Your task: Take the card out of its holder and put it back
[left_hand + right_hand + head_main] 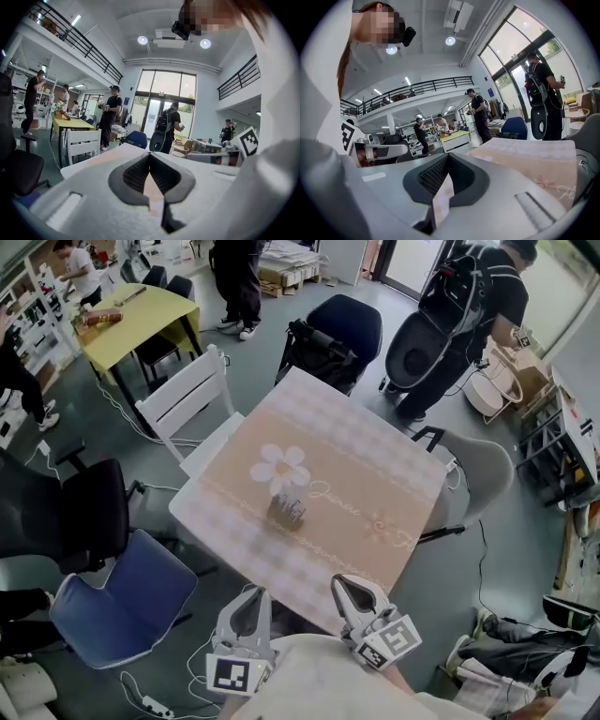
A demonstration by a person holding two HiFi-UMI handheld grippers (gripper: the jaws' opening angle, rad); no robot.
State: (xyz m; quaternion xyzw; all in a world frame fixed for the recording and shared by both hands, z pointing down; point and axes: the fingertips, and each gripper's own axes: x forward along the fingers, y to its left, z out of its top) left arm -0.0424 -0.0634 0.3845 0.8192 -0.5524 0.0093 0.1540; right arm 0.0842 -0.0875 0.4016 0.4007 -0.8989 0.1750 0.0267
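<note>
A small grey card holder point(287, 510) stands near the middle of the pink flowered table point(375, 456), just below the printed white daisy. Whether a card sits in it is too small to tell. Both grippers hang low by the table's near edge, close to the person's body and well short of the holder. The left gripper point(252, 593) point(150, 154) has its jaws together at the tip with nothing between them. The right gripper point(346, 582) point(448, 155) is shut and empty too, and the table's pink top point(534, 159) lies to its right.
A white slatted chair point(192, 395) stands at the table's left, a blue chair point(122, 601) at the near left, a dark chair point(342, 329) at the far side and a grey chair point(478, 470) at the right. A person with a backpack point(469, 306) stands beyond. A yellow table point(141, 315) is far left.
</note>
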